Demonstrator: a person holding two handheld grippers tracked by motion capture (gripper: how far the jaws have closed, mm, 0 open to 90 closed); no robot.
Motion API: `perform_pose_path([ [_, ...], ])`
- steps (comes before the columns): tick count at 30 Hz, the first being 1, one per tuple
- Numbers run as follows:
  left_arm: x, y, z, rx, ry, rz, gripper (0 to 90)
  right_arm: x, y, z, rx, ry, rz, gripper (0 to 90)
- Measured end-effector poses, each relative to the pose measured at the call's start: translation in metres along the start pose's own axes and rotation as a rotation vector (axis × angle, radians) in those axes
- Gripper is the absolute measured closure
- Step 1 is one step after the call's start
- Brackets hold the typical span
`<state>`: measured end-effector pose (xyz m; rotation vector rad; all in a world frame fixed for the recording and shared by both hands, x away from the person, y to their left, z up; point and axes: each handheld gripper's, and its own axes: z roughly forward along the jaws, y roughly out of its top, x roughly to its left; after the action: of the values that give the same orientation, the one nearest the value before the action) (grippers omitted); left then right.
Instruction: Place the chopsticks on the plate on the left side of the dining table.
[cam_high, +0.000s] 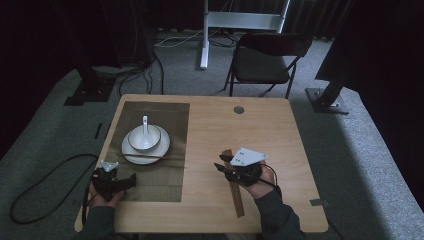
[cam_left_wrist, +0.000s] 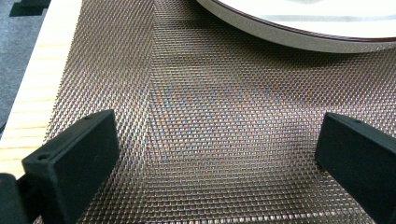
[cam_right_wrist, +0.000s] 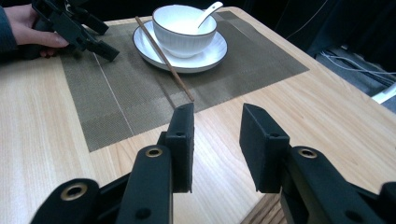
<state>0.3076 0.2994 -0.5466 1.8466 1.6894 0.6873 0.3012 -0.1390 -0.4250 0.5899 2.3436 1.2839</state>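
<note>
A white bowl (cam_high: 144, 139) with a white spoon (cam_high: 145, 125) in it stands on a white plate (cam_high: 128, 153), which rests on a dark woven placemat (cam_high: 160, 180). One brown chopstick (cam_high: 150, 156) lies across the plate's near rim. My left gripper (cam_high: 131, 180) hovers open over the mat's near left part; its jaws stand wide apart with nothing between them (cam_left_wrist: 219, 121), and the plate's rim (cam_left_wrist: 289, 39) is just ahead. My right gripper (cam_high: 221, 162) is open and holds nothing (cam_right_wrist: 215, 112). It faces the bowl (cam_right_wrist: 184, 28) and the chopstick (cam_right_wrist: 163, 58) above a long brown wooden strip (cam_high: 236, 195).
The wooden table (cam_high: 280, 135) has a round hole (cam_high: 238, 109) near its far edge. A black folding chair (cam_high: 262, 60) and a white stand (cam_high: 205, 35) are on the floor beyond. A black cable (cam_high: 40, 185) loops on the floor at the left.
</note>
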Motion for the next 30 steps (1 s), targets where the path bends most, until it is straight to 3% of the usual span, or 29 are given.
perform_pose_path([
  [15, 0.000, 0.000, 0.000, 0.000, 0.000, 0.000, 0.1, -0.002, -0.019, -0.011, 0.025, -0.024, 0.032, 64.9],
  [30, 0.000, 0.000, 0.000, 0.000, 0.001, -0.002, 0.1, -0.010, -0.036, -0.009, 0.053, -0.034, 0.085, 64.4],
])
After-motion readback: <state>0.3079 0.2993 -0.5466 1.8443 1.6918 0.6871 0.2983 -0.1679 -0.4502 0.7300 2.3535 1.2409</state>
